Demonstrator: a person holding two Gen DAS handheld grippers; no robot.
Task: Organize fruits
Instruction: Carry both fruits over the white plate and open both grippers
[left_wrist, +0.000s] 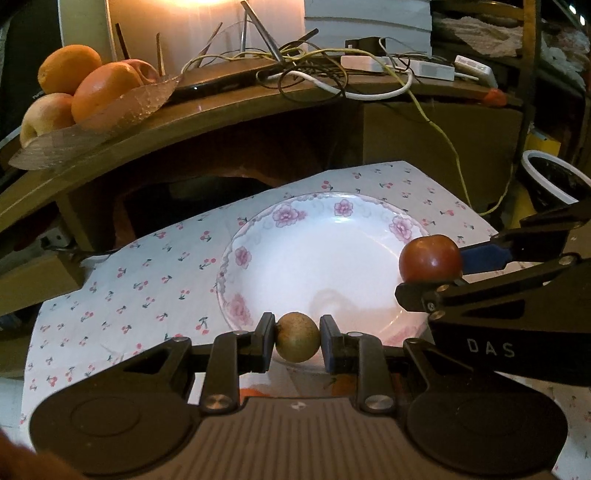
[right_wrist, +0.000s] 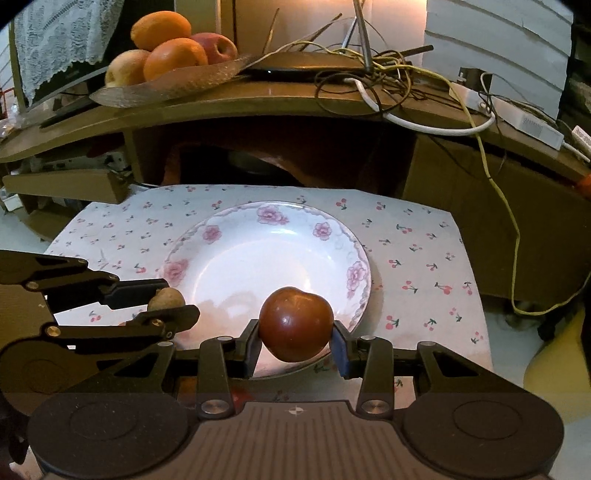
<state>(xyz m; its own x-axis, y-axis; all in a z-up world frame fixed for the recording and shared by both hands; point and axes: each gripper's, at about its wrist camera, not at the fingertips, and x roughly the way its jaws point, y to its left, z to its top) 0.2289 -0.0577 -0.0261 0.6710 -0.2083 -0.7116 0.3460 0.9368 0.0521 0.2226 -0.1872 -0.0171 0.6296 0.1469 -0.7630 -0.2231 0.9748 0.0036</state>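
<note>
Clenched between the left gripper's (left_wrist: 297, 338) fingers, a small tan fruit (left_wrist: 297, 336) hangs over the near rim of the flowered plate (left_wrist: 325, 258). Right of it, the right gripper (right_wrist: 295, 326) grasps a dark red fruit (right_wrist: 295, 324) above the plate's right edge.

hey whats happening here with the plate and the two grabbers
A person holds a gripper in each hand, each clamped on a small fruit. The left gripper grips a small tan-brown fruit; the right gripper grips a dark red fruit. Both are at the near rim of the flowered plate, which has nothing in it yet. The plate sits on a cherry-print cloth.
</note>
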